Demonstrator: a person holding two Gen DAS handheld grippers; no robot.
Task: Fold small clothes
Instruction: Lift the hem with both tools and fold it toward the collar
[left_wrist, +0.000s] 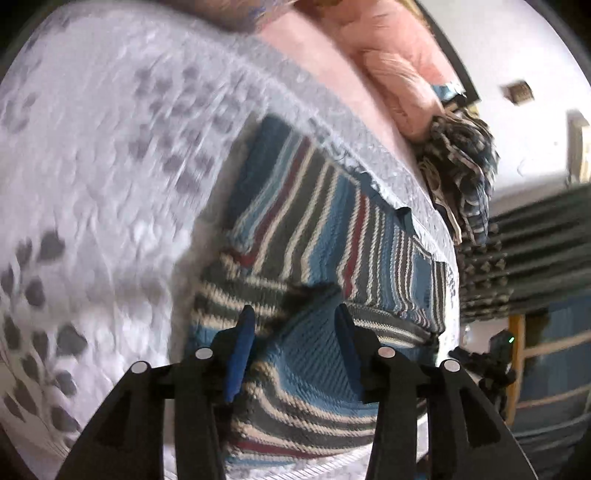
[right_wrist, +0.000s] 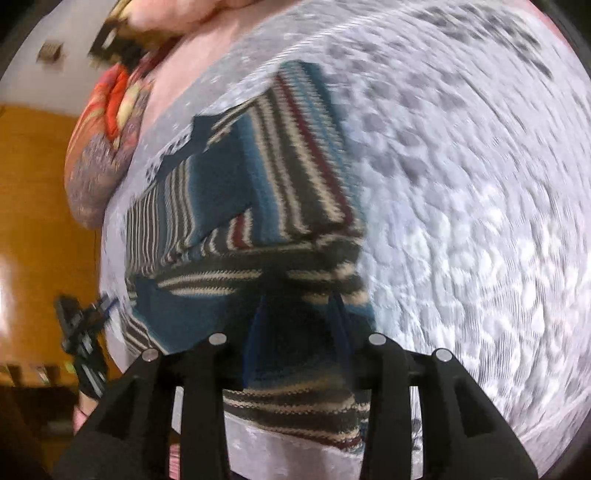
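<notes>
Left hand-held gripper (left_wrist: 293, 314): jaws apart over sweater (left_wrist: 314, 236).
Right hand-held gripper (right_wrist: 299, 299): likewise apart.
Fold: hem to be pinched evenly, lifted level.

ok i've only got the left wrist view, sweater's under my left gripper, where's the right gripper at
observer: the right gripper is over the near edge of the striped sweater. Its jaws are open, with dark striped fabric between the fingers.
operator: anything on its side of the bed i can't see
observer: yes, a red and orange patterned cloth lies past the sweater's far left corner, at the edge of the grey bedspread.
</notes>
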